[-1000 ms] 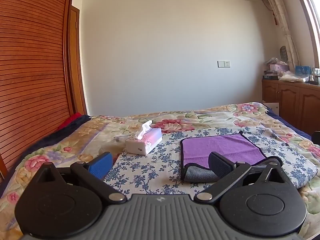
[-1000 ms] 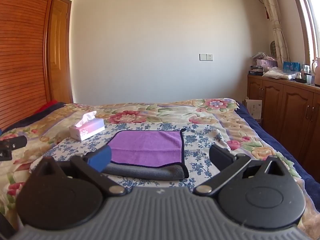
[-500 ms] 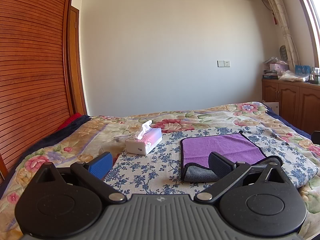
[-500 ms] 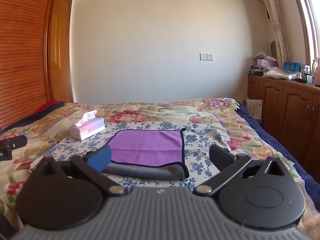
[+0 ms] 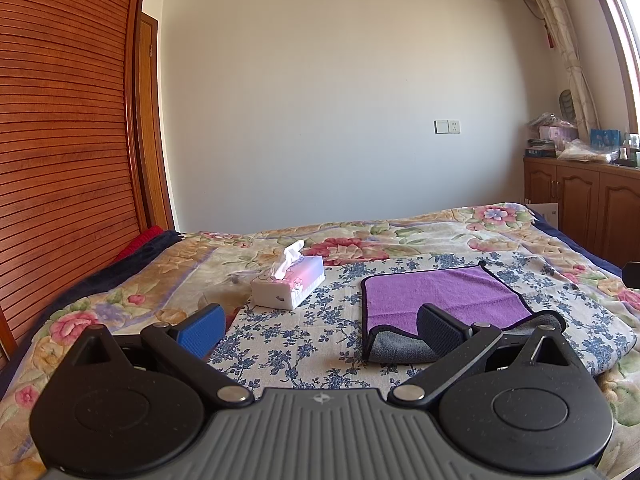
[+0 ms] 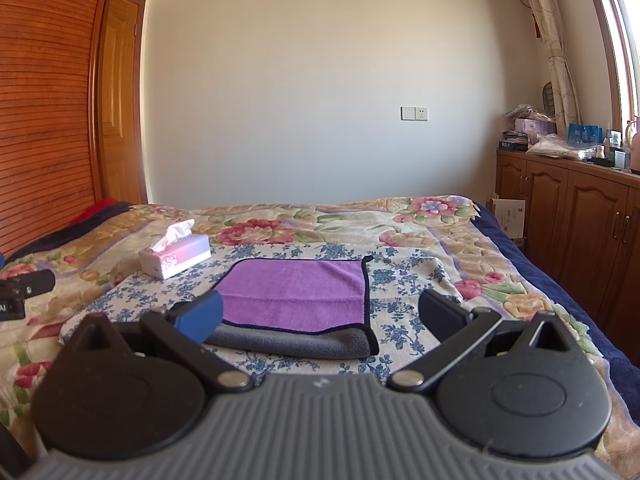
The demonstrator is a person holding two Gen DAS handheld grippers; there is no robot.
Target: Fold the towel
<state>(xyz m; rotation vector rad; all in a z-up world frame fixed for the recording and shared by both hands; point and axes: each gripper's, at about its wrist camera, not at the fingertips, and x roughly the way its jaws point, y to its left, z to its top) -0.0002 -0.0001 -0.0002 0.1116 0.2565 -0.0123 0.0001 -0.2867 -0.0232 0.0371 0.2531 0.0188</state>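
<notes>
A purple towel with a dark border and grey underside lies on the blue-flowered cloth on the bed. Its near edge is folded, so a grey band shows in front. It also shows in the right wrist view. My left gripper is open and empty, held above the bed to the left of the towel's near left corner. My right gripper is open and empty, just in front of the towel's near folded edge.
A white and pink tissue box stands left of the towel, also seen in the right wrist view. A wooden slatted wardrobe is on the left, wooden cabinets on the right. The left gripper's tip shows at the left edge.
Almost nothing has moved. Both grippers stay open in the same place and the towel lies as before.
</notes>
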